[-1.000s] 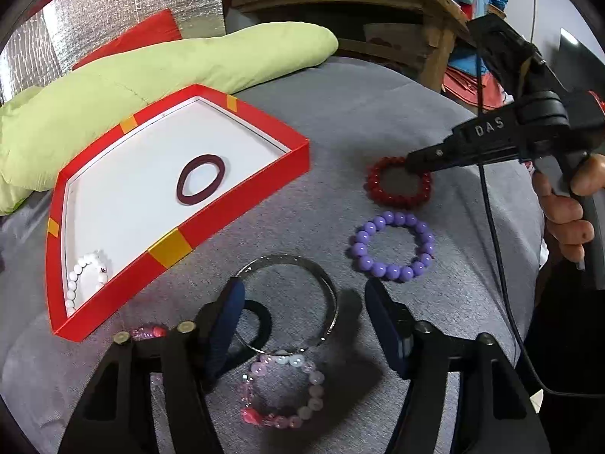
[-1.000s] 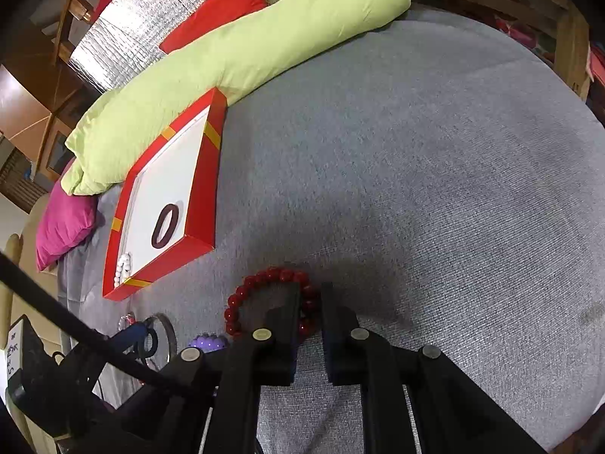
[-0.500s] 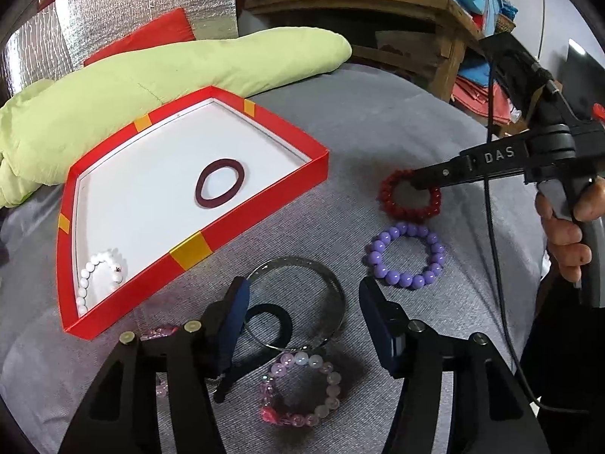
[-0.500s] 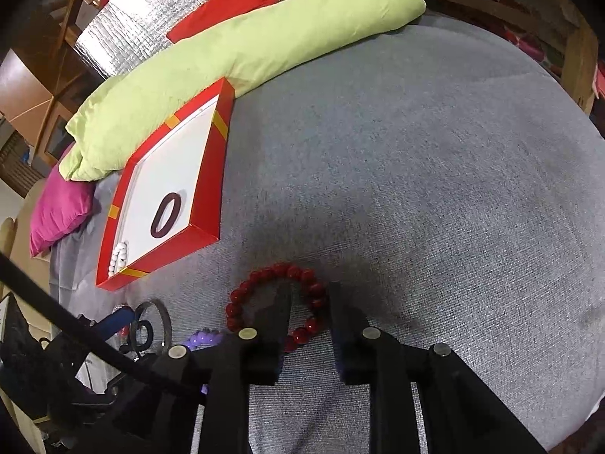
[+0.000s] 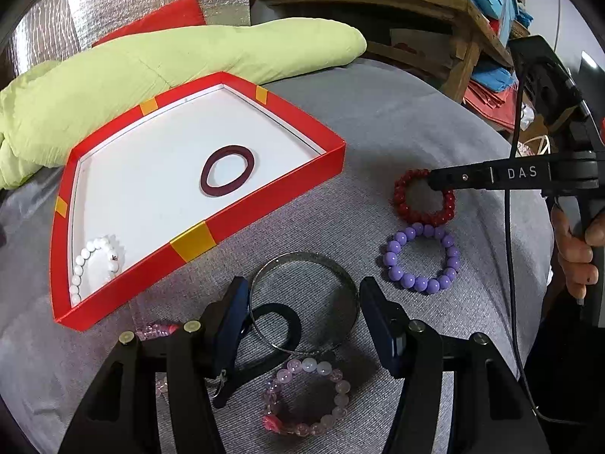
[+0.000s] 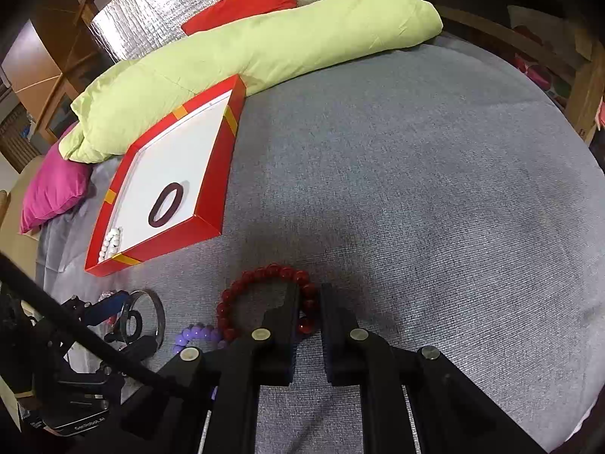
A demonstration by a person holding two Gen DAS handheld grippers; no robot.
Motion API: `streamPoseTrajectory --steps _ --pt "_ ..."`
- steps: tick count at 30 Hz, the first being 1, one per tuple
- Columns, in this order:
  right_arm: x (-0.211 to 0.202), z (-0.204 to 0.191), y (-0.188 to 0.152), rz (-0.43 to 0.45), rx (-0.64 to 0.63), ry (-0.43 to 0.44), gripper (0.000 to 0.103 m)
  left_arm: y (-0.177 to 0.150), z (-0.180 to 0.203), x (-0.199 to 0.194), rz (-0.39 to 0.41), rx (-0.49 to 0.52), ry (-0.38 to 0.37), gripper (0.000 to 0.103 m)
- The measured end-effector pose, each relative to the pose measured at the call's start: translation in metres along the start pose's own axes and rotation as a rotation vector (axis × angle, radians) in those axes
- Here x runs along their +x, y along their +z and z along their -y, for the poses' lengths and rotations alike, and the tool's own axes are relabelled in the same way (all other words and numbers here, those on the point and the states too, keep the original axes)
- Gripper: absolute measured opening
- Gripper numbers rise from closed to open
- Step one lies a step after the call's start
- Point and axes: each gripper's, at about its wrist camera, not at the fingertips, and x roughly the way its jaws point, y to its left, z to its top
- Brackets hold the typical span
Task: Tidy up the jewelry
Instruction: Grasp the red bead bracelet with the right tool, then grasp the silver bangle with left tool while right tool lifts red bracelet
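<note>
Sitting at ten o'clock on the grey cloth, the red tray [image 5: 264,204] holds two pieces. At three o'clock the right gripper [image 6: 310,299], jaws just closing, seemingly pinches the red bead bracelet [image 5: 401,204]. The left gripper [image 5: 302,314] straddles the metal bangle [image 5: 340,276], half open.

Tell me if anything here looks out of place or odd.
Nothing looks damaged. Five bracelets, including the red bead bracelet, purple bead bracelet and metal bangle, lie outside the red tray.
</note>
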Motion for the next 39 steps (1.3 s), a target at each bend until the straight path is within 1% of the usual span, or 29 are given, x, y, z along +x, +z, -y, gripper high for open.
streamPoseTrajectory --steps 5,6,7,8,12,13,15,16,20,26,30,37,39 --pt "-0.005 -0.003 0.001 0.031 -0.008 0.006 0.01 -0.001 0.0 -0.002 0.015 0.011 0.007 0.062" --pt "-0.005 -0.004 0.002 0.031 -0.008 0.008 0.01 -0.001 0.0 -0.003 0.018 0.012 0.011 0.055" --pt "-0.005 -0.004 0.002 0.03 -0.008 0.009 0.01 -0.001 0.0 -0.003 0.016 0.009 0.01 0.052" --pt "-0.004 -0.004 0.002 0.03 -0.008 0.009 0.01 -0.001 -0.001 -0.004 0.017 0.001 0.008 0.05" --pt "-0.007 -0.003 0.003 0.042 -0.006 0.022 0.01 -0.001 -0.004 -0.005 0.018 -0.007 0.017 0.05" --pt "-0.006 -0.003 0.003 0.041 -0.003 0.026 0.01 -0.001 -0.003 -0.005 0.013 -0.001 0.016 0.051" --pt "-0.005 -0.003 0.003 0.034 0.0 0.025 0.01 0.0 0.002 -0.001 -0.016 0.016 0.02 0.063" --pt "-0.004 -0.003 0.003 0.031 -0.001 0.025 0.01 -0.001 0.004 0.0 -0.023 0.028 0.034 0.064" --pt "-0.003 -0.003 0.003 0.022 -0.005 0.024 0.01 -0.001 0.009 -0.002 -0.026 0.056 0.028 0.065" --pt "-0.003 -0.001 0.003 0.017 0.003 0.027 0.01 0.0 0.009 -0.012 0.0 0.046 0.007 0.067" --pt "0.001 0.0 0.003 -0.004 0.004 0.014 0.01 -0.001 0.012 -0.02 0.02 0.048 -0.008 0.072" --pt "0.002 0.0 0.003 -0.008 0.0 0.008 0.01 -0.006 0.023 -0.001 -0.05 0.105 0.014 0.073" --pt "0.002 0.0 0.002 -0.008 0.001 0.009 0.01 -0.009 0.027 -0.001 -0.042 0.133 0.026 0.073"
